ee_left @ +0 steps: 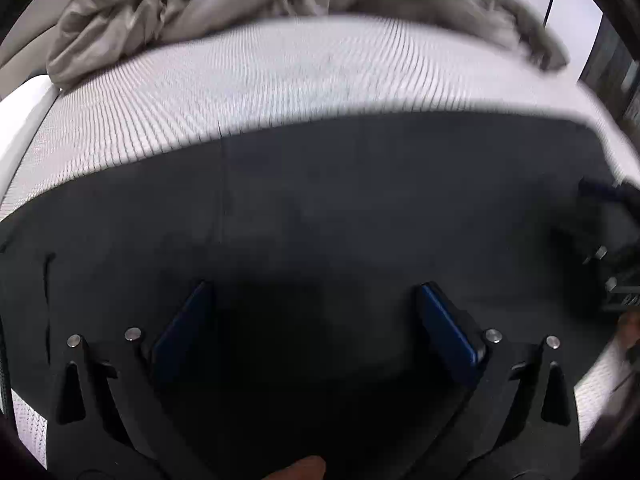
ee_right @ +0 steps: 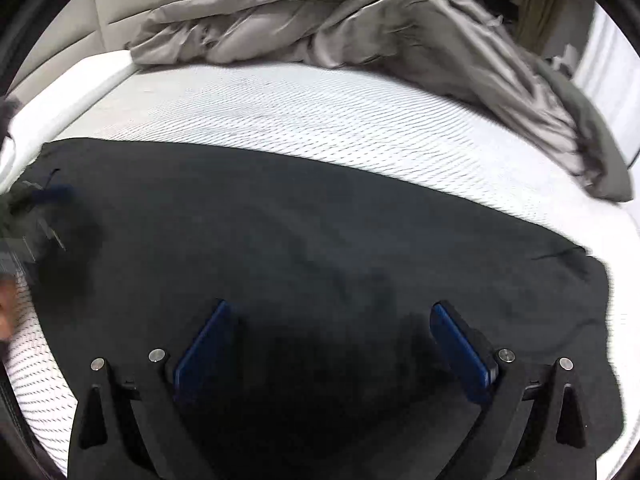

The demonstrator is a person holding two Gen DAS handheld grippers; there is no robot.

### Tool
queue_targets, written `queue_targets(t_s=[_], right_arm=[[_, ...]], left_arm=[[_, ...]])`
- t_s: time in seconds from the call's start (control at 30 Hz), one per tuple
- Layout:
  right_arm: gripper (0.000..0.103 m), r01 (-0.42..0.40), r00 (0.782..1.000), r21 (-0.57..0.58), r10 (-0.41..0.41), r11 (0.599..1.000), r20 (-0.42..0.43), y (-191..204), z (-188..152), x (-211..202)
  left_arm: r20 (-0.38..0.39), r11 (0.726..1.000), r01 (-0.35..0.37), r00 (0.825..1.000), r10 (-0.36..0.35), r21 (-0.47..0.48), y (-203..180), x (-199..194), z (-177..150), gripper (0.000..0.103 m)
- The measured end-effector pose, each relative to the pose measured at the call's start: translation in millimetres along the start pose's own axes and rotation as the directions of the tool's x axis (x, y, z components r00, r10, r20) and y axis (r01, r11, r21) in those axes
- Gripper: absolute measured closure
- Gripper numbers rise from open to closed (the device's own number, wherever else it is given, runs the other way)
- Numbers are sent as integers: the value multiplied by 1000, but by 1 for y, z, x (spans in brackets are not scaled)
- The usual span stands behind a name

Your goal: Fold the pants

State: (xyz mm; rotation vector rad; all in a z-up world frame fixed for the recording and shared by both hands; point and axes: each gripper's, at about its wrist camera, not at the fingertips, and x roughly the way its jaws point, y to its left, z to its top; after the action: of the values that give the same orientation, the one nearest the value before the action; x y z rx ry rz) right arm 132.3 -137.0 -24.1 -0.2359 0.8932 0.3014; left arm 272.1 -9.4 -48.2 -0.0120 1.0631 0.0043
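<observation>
Lying flat on mattress (ee_right: 304, 120): pants (ee_right: 320, 240)

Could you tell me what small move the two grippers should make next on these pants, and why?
Probably lower both onto the near edge and close. The black pants lie flat on the white mattress; the left gripper and right gripper hover open above the fabric, holding nothing.

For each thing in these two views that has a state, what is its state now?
Black pants: spread flat on the mattress, not gripped.
Grey duvet: crumpled in a heap at the far side.
Mattress: bare between pants and duvet.
Left gripper: open, over the pants.
Right gripper: open, over the pants.
</observation>
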Motion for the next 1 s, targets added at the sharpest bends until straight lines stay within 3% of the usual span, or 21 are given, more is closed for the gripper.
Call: queue_targets(t_s=[0.07, 0.13, 0.2, 0.27, 0.33, 0.43, 0.5, 0.53, 0.6, 0.67, 0.7, 0.73, 0.77, 0.83, 0.87, 0.9, 0.93, 1.0], right_arm=[[2, 41, 997, -16, -42, 999, -68, 1, -6, 18], [3, 69, 996, -49, -72, 996, -57, 1, -17, 14], [2, 140, 988, -20, -141, 990, -57, -18, -27, 4], [2, 181, 981, 51, -176, 982, -82, -44, -44, -5], [2, 183, 980, 123, -171, 975, -104, -63, -61, -13], [2, 181, 983, 167, -172, 969, -66, -72, -81, -28], [2, 201, 979, 143, -196, 969, -52, -64, -80, -33], [2, 209, 978, 131, -205, 969, -44, -59, -80, -34], [2, 213, 977, 94, -210, 972, -37, -47, -81, -36], [2, 219, 976, 68, -217, 973, -32, -40, -79, -36], [2, 219, 976, 66, -218, 973, -32, -38, -77, -35], [2, 222, 975, 65, -220, 973, -33, -36, -76, -35], [2, 221, 975, 61, -219, 973, -31, -33, -75, -35], [2, 217, 976, 36, -216, 976, -26, -32, -72, -31], [2, 220, 975, 22, -219, 975, -22, -30, -70, -30], [2, 220, 975, 6, -219, 976, -22, -27, -71, -30], [2, 226, 974, -7, -226, 974, -21, -25, -70, -30], [2, 230, 973, -20, -231, 973, -17, -24, -70, -30]], left_arm=[[9, 1000, 13, 1000, -14, 6, 15, -5, -6, 1], [21, 999, -41, 999, 41, -5, 43, -18, -22, 1], [21, 994, -97, 995, 98, -44, 79, -25, -36, 0], [13, 988, -100, 995, 103, -116, 116, -32, -51, 1], [37, 989, 1, 999, 4, -151, 136, -44, -62, 2], [78, 986, 60, 996, -48, -154, 145, -62, -67, 2], [171, 975, 112, 982, -78, -194, 155, -86, -70, 2], [220, 968, 104, 974, -53, -227, 166, -97, -72, 2], [266, 955, 16, 962, 67, -297, 190, -105, -74, 2], [216, 916, -93, 958, 189, -389, 222, -92, -75, 18], [167, 901, -106, 967, 192, -421, 235, -80, -74, 44], [99, 888, -113, 980, 174, -446, 248, -63, -74, 63], [47, 880, -127, 985, 166, -457, 258, -48, -76, 70], [53, 886, -152, 980, 194, -437, 266, -41, -81, 78], [39, 871, -205, 968, 248, -447, 272, -43, -80, 79], [37, 846, -228, 959, 280, -483, 281, -48, -81, 88], [41, 829, -213, 961, 272, -517, 291, -47, -84, 93], [66, 808, -154, 970, 232, -569, 304, -49, -87, 93]])
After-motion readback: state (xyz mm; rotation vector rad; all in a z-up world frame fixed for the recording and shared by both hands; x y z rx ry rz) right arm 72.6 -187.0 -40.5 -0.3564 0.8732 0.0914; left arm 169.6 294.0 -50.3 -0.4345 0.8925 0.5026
